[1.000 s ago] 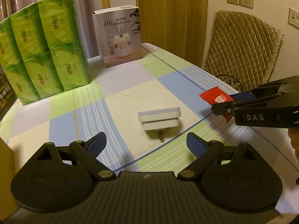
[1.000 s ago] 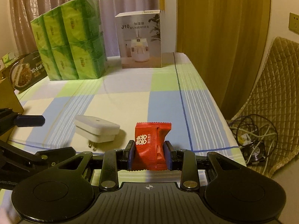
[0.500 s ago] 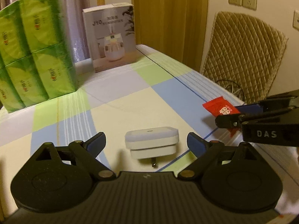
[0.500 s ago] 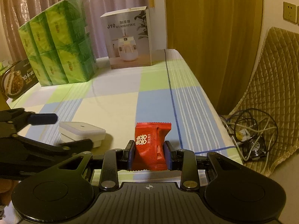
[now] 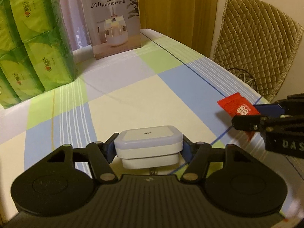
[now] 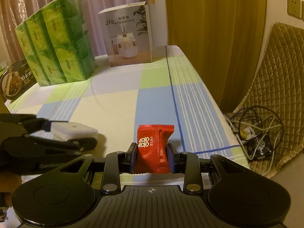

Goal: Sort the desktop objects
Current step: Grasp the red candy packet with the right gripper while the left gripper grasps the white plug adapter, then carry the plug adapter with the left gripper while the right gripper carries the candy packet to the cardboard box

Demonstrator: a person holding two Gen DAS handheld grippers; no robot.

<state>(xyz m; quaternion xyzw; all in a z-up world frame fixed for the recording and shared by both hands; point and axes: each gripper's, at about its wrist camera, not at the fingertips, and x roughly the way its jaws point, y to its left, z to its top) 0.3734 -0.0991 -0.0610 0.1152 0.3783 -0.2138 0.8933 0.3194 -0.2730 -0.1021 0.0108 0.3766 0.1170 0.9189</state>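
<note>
My left gripper (image 5: 148,150) is shut on a white plug-in adapter (image 5: 148,148), its blue pads pressing both sides, low over the checked tablecloth (image 5: 123,95). The adapter's metal prong shows under it. My right gripper (image 6: 151,159) is shut on a red snack packet (image 6: 153,148) and holds it upright near the table's right side. In the left wrist view the packet (image 5: 238,107) and right gripper sit at the right. In the right wrist view the adapter (image 6: 74,131) and left gripper sit at the left.
Green tissue packs (image 5: 36,43) stand at the back left, a humidifier box (image 5: 114,19) at the back middle. A dark food box (image 6: 13,79) leans at the far left. A quilted chair (image 5: 254,41) and cables with a small fan (image 6: 260,146) lie past the table's right edge.
My left gripper has moved forward over the adapter and closed on it; it was open a second ago. The right gripper still holds the red packet.
</note>
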